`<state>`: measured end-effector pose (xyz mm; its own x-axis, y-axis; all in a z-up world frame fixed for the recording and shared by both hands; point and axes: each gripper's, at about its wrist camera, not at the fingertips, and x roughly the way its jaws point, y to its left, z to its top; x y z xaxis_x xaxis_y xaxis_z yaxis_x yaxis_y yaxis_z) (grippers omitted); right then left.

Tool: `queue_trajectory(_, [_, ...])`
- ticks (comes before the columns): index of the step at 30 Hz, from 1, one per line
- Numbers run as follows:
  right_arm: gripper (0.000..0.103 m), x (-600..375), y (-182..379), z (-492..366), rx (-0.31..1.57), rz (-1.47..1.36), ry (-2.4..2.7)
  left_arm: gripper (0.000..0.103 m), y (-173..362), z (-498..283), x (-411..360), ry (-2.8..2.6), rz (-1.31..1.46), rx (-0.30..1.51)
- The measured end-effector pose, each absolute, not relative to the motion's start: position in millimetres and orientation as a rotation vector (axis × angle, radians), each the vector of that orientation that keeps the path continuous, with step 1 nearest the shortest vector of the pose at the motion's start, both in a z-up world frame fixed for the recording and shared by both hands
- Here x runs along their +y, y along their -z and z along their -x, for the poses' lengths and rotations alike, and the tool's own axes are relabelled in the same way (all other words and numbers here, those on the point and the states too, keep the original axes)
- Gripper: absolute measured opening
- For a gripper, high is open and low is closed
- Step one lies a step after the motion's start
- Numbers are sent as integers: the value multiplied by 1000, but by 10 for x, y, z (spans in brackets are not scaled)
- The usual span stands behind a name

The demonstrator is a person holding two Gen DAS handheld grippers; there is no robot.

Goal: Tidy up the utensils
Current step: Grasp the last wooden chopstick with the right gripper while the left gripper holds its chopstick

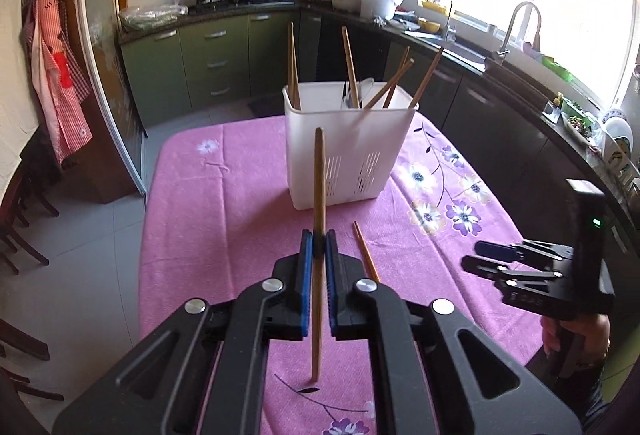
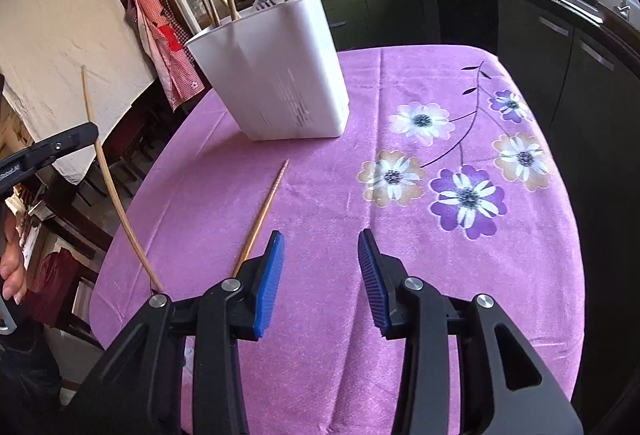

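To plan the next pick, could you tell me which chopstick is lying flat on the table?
The loose chopstick before the bin; others stand inside or sit in the left gripper.

Both wrist views look closely along their tools across the pink tablecloth (image 1: 224,195), sharing the white holder (image 2: 280,75).

Your right gripper (image 2: 320,267) hovers with its jaws spread wide over the pink floral tablecloth (image 2: 400,235), a loose chopstick (image 2: 262,217) lying just beside its left finger, the white utensil holder (image 2: 280,75) beyond, and your left gripper (image 2: 52,149) clamping another chopstick (image 2: 112,191) upright.
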<state>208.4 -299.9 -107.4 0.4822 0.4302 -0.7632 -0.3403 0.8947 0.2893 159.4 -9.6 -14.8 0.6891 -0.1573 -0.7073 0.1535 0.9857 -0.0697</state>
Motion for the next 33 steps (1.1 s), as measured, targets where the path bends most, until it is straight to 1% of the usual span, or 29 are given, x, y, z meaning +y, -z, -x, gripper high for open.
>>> queue_trajectory(7, [39,-2351,1299,-2498,1110,-15,-526,6,92,-1406,1,181,0,756])
queue_trajectory(15, [39,-1724,1539,-2771,1197,145,-450,6,89,-1367,60,197,-1,745])
queue_trajectory(18, [33,-1596,1612,-2816,1216,181,-424,6,91,-1361,65,208,-2,745])
queue_trajectory(19, [28,-1572,1620,-2816,1214,199,-407,6,92,-1356,64,211,-4,744])
queue_trajectory(20, [19,-1546,1625,-2812,1210,218,-392,6,92,-1351,63,213,-5,744])
queue_trajectory(21, [13,-1539,1629,-2810,1204,228,-382,6,92,-1350,63,215,-7,743])
queue_trajectory(23, [8,-1537,1634,-2795,1195,233,-389,6,93,-1350,68,216,-9,742])
queue_trajectory(29, [7,-1593,1552,-2767,1158,203,-430,6,91,-1342,76,211,-6,742])
queue_trajectory(33, [7,-1847,1151,-2633,1056,134,-455,6,81,-1334,65,210,-15,746])
